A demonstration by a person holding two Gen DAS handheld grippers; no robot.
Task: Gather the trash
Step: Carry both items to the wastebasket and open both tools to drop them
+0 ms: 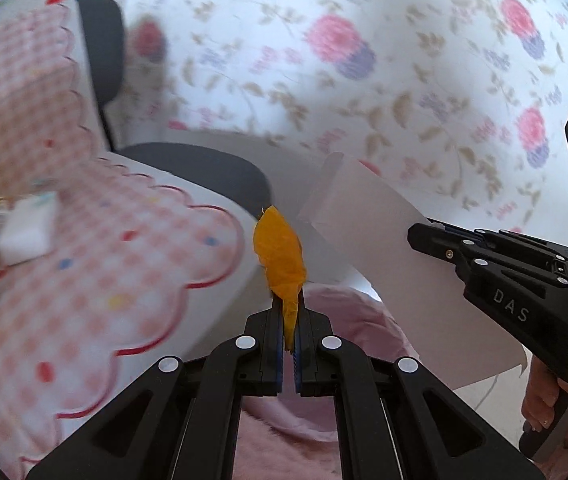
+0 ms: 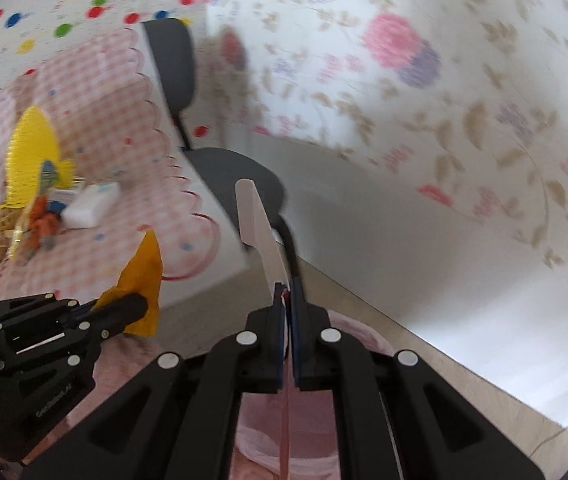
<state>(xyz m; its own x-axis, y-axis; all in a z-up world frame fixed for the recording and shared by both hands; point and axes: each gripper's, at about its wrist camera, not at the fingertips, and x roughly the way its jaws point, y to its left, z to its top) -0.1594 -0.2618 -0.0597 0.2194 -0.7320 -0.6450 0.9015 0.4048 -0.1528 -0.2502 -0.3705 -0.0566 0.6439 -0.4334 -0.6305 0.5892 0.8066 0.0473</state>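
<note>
Above the pink bin [image 1: 348, 320], left jaws pinching crumpled orange wrapper [image 1: 279, 256], right jaws flat pale card [image 2: 257, 224]

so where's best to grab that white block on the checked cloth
Take the white block across its short width, coming from above: it lies flat on the checked cloth, its top bare. Both grippers are full, left with orange paper, right with a pink sheet.

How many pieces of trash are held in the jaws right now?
2. An orange scrap is clamped in the left gripper; a white sheet of paper is clamped in the right gripper. More may remain on the blurred table.
</note>
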